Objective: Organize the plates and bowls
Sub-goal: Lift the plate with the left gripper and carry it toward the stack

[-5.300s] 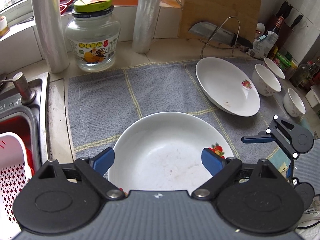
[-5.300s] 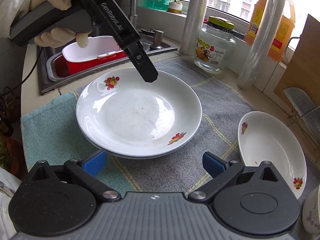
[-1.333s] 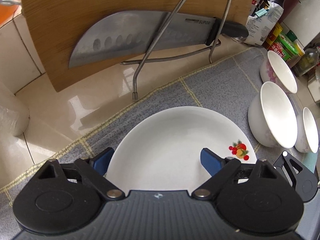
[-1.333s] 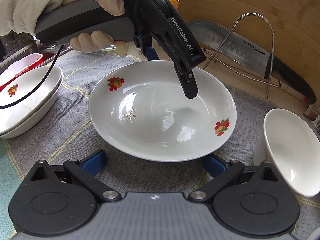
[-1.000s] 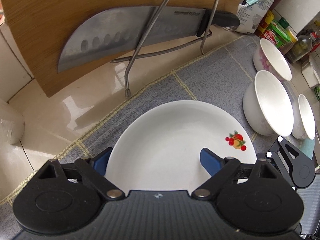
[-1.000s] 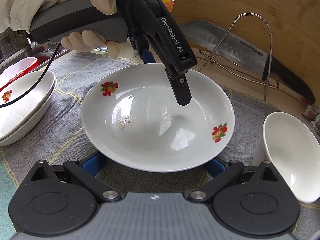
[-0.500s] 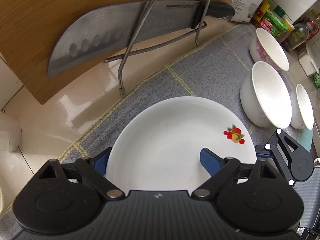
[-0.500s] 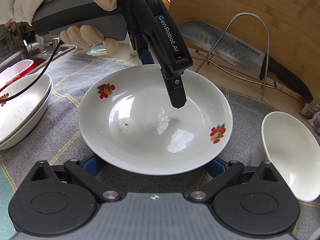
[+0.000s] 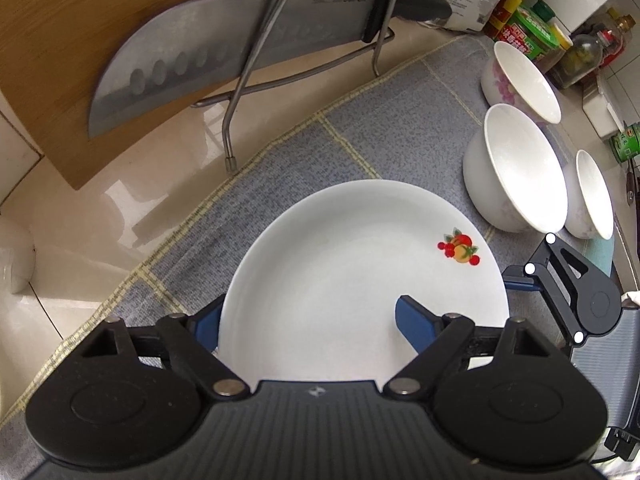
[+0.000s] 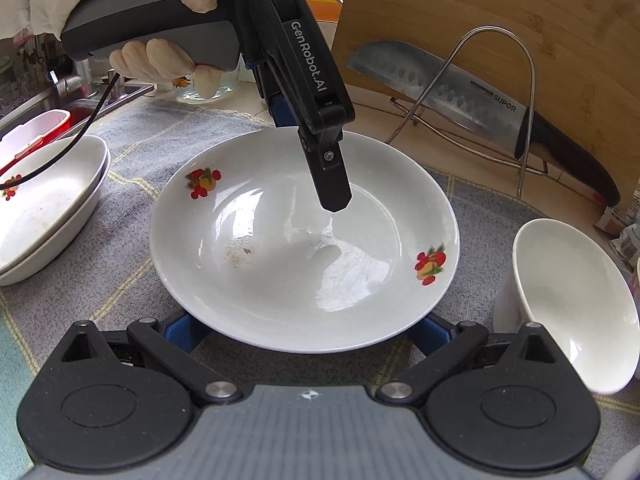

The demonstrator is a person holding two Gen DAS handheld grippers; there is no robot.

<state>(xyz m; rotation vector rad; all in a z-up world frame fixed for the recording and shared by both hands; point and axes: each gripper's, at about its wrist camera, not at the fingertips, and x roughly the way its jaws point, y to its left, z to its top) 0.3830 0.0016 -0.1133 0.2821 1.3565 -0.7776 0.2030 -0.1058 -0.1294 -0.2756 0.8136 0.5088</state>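
Grey checked cloth (image 9: 384,148) covers my counter, with a cleaver (image 9: 240,56) racked at its back edge. My left gripper (image 9: 308,322) straddles the far rim of the fruit-print plate (image 10: 304,240), one finger (image 10: 328,176) inside; its jaws have just been closing, though I can't tell whether the pads press yet. My right gripper (image 10: 306,334) stands apart under the near rim. Three empty bowls (image 9: 520,168) sit right; two stacked plates (image 10: 44,208) left.

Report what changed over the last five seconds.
The left gripper and right gripper moved from the stacked plates to the lone plate by the knife. The left's jaws have just been closing over its far rim, not clamped yet. Bowls and knife stayed put.
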